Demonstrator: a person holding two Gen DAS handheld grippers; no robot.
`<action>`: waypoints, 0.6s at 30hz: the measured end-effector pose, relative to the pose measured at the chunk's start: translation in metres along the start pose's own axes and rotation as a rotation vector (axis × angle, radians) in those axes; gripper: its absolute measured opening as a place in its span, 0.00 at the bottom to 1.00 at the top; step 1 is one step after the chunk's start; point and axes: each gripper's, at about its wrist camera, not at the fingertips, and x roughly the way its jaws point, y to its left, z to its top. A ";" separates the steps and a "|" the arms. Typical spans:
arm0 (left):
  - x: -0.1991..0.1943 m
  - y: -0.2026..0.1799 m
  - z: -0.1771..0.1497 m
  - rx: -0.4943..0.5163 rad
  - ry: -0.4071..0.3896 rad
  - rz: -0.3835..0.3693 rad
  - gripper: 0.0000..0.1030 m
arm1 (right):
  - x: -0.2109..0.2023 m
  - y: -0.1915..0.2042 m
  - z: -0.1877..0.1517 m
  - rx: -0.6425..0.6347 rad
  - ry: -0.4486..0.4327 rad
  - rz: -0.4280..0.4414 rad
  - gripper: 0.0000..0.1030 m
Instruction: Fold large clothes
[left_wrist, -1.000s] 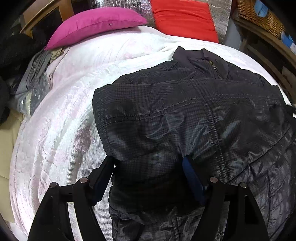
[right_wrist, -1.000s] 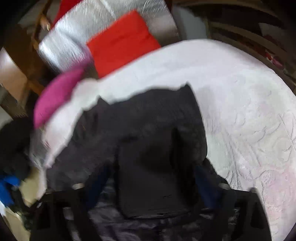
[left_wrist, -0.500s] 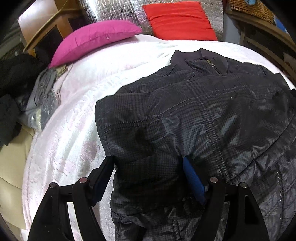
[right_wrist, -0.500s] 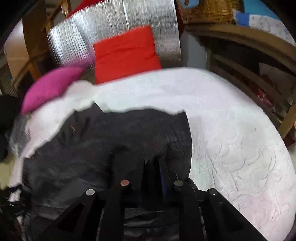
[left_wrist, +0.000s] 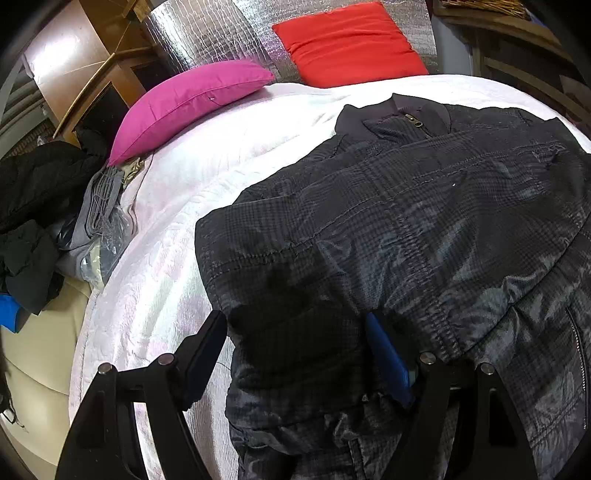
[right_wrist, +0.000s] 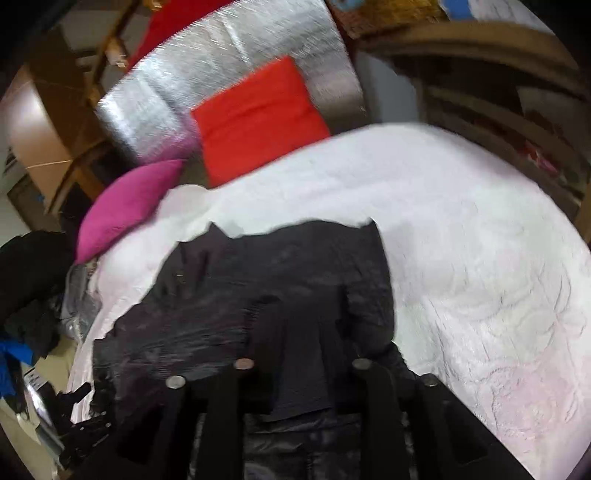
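A dark checked padded jacket (left_wrist: 406, 221) lies spread on the white bed cover (left_wrist: 166, 277), with its zipped collar toward the pillows. My left gripper (left_wrist: 295, 332) is at the jacket's near left part. Its jaws stand wide and press on a thick bunched fold of the jacket. In the blurred right wrist view the jacket (right_wrist: 258, 288) lies on the cover (right_wrist: 480, 277). My right gripper (right_wrist: 299, 332) is over its near right edge. Its jaws are opening, and a dark flap of the jacket still lies loose between them, hiding the fingertips.
A pink pillow (left_wrist: 184, 103) and a red pillow (left_wrist: 351, 40) lean at the silver headboard (left_wrist: 207, 33). Dark clothes (left_wrist: 33, 192) and grey cloth (left_wrist: 99, 206) are piled off the bed's left edge. Wooden furniture (right_wrist: 498, 92) stands along the right side.
The right jaws went from wide to nearly shut on a fold and have parted again, and that gripper rose. The left view tilted up toward the headboard, with the same fold still between its jaws.
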 end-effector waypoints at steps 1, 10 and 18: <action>0.000 0.000 0.000 0.000 -0.001 0.000 0.76 | -0.002 0.007 -0.001 -0.015 -0.006 0.013 0.81; 0.003 0.003 0.000 -0.010 0.000 -0.006 0.79 | 0.018 0.060 -0.026 -0.259 -0.005 -0.059 0.67; 0.004 0.002 -0.001 -0.007 -0.006 0.004 0.80 | 0.065 0.041 -0.034 -0.257 0.128 -0.121 0.55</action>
